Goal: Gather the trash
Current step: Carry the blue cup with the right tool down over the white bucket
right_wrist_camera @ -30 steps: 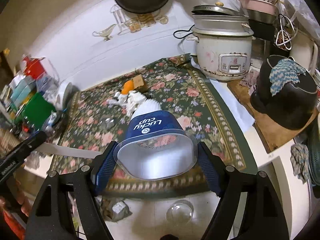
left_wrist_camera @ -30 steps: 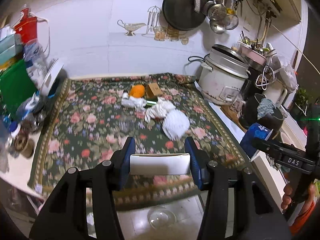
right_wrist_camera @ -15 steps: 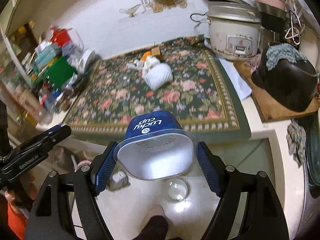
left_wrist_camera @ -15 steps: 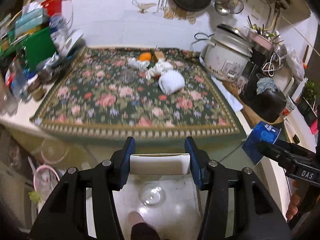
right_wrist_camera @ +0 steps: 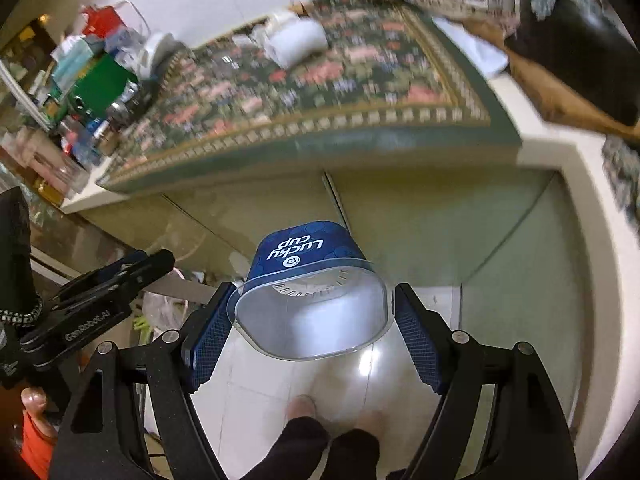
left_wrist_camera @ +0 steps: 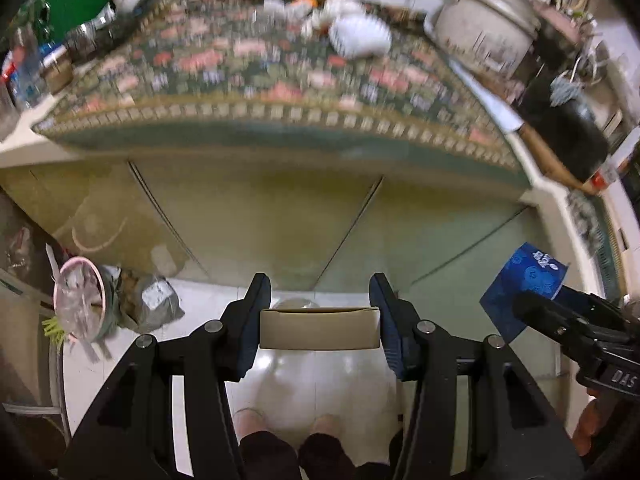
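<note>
My left gripper [left_wrist_camera: 319, 322] is shut on a small beige cardboard box [left_wrist_camera: 319, 329], held above the white tiled floor [left_wrist_camera: 200, 300] in front of the cabinet doors. My right gripper [right_wrist_camera: 312, 320] is shut on a blue "Lucky Cup" plastic cup [right_wrist_camera: 306, 254], squashed oval, its open mouth toward the camera. In the left wrist view the cup [left_wrist_camera: 524, 284] shows at the right in the other gripper. A pink-rimmed bin [left_wrist_camera: 78, 300] lined with clear plastic stands on the floor at the left. More white crumpled trash [left_wrist_camera: 360, 36] lies on the floral cloth [left_wrist_camera: 280, 80] above.
Green cabinet doors [left_wrist_camera: 260, 216] run under the counter. A grey wrapped bundle [left_wrist_camera: 158, 300] lies beside the bin. A rice cooker [left_wrist_camera: 484, 36] and a black pot [left_wrist_camera: 560, 124] stand at the counter's right; bottles and a green box [left_wrist_camera: 76, 4] crowd its left. The person's feet [left_wrist_camera: 288, 428] are below.
Both grippers have dropped from counter height to below the counter edge and tilted toward the floor, still holding the box and the cup. The pink-rimmed bin has come into view.
</note>
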Demonstrator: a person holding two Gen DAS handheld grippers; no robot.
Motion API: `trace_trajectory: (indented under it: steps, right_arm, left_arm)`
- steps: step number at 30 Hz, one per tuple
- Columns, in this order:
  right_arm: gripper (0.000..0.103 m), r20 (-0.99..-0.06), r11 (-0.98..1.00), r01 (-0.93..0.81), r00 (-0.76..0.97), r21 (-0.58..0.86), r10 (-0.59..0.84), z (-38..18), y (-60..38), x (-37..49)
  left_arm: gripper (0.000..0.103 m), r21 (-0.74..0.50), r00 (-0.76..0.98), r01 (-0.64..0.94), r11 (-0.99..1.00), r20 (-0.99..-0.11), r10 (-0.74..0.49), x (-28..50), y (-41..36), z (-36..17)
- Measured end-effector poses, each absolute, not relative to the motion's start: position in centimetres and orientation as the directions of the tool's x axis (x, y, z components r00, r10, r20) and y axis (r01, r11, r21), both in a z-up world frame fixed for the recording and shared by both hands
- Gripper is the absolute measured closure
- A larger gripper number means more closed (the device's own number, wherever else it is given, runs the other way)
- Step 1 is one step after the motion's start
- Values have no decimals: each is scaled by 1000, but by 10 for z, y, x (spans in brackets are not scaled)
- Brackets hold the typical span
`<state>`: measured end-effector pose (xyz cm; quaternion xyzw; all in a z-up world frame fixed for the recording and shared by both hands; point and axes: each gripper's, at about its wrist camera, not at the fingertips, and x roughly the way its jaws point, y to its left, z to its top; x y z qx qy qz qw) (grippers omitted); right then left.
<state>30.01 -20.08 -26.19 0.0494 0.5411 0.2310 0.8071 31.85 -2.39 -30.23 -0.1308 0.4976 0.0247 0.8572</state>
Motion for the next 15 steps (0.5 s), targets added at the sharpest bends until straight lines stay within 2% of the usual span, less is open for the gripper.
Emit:
trace_trajectory:
  steps: [6,15]
  right_arm:
    - [27,-875,903,-286,276,321,398,-335,-189,307]
    - [27,-880,915,-227,275,333,388,-473,-164,319]
  left_arm:
    - [53,-231,444,-168,958,-886,-136,336,-18,-394]
    - [53,-294,390,-149,944,-895,-217,352,-1,-563]
